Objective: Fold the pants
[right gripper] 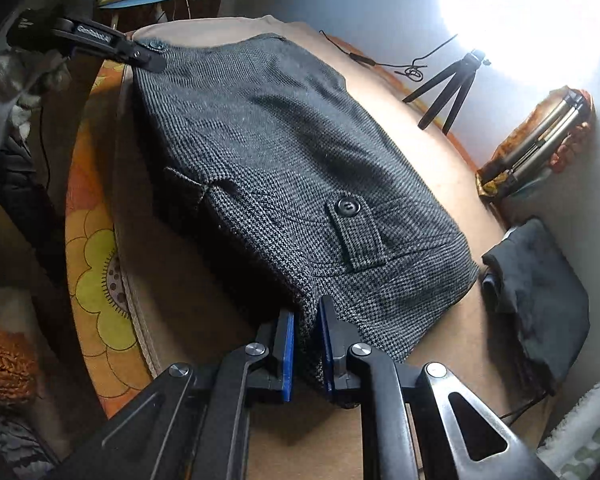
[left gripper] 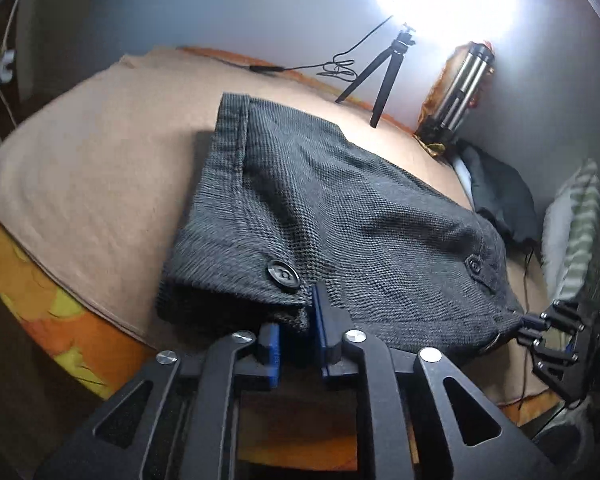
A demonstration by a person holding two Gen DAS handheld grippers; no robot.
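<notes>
Dark grey woven pants [left gripper: 332, 216] lie folded on a tan blanket [left gripper: 100, 168], waistband end toward me, buttons showing. My left gripper [left gripper: 296, 320] is shut on the near waistband edge by a large black button [left gripper: 283, 275]. My right gripper [right gripper: 306, 328] is shut on the near edge of the pants [right gripper: 284, 148], below a buttoned pocket tab [right gripper: 354, 236]. Each gripper shows in the other's view: the right one [left gripper: 532, 330] at the pants' right corner, the left one [right gripper: 140, 54] at the far corner.
A small black tripod [left gripper: 384, 76] with a bright lamp stands at the far edge by the wall. A folded metal tripod [left gripper: 464, 88] leans in the corner. A dark cloth [right gripper: 540, 296] lies to the right. An orange flowered sheet [right gripper: 96, 264] covers the bed edge.
</notes>
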